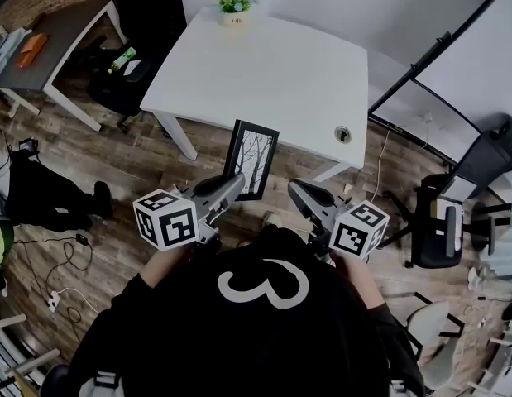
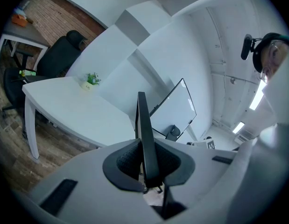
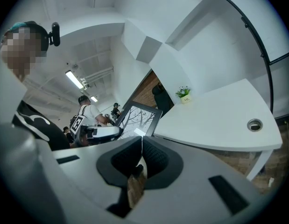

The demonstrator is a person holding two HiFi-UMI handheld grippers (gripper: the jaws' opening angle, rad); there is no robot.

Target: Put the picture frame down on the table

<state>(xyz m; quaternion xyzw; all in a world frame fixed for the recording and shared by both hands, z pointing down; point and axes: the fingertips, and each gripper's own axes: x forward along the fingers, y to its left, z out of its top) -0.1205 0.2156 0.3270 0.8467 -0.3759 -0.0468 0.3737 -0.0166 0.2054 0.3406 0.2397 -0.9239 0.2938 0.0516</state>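
Observation:
The picture frame (image 1: 252, 157) is black with a print of bare trees, and it hangs upright over the wooden floor just in front of the white table's (image 1: 264, 69) near edge. My left gripper (image 1: 236, 181) is shut on its lower left side. In the left gripper view the frame (image 2: 143, 125) stands edge-on between the pads. My right gripper (image 1: 294, 188) hovers to the right of the frame, shut and empty. Its pads meet in the right gripper view (image 3: 140, 147), where the frame (image 3: 140, 119) shows beyond them beside the table (image 3: 219, 118).
A small potted plant (image 1: 235, 8) stands at the table's far edge and a cable hole (image 1: 343, 134) sits near its right corner. A black chair (image 1: 127, 73) and a grey desk (image 1: 61, 40) are at left. Another chair (image 1: 437, 222) and a whiteboard (image 1: 475, 64) are at right.

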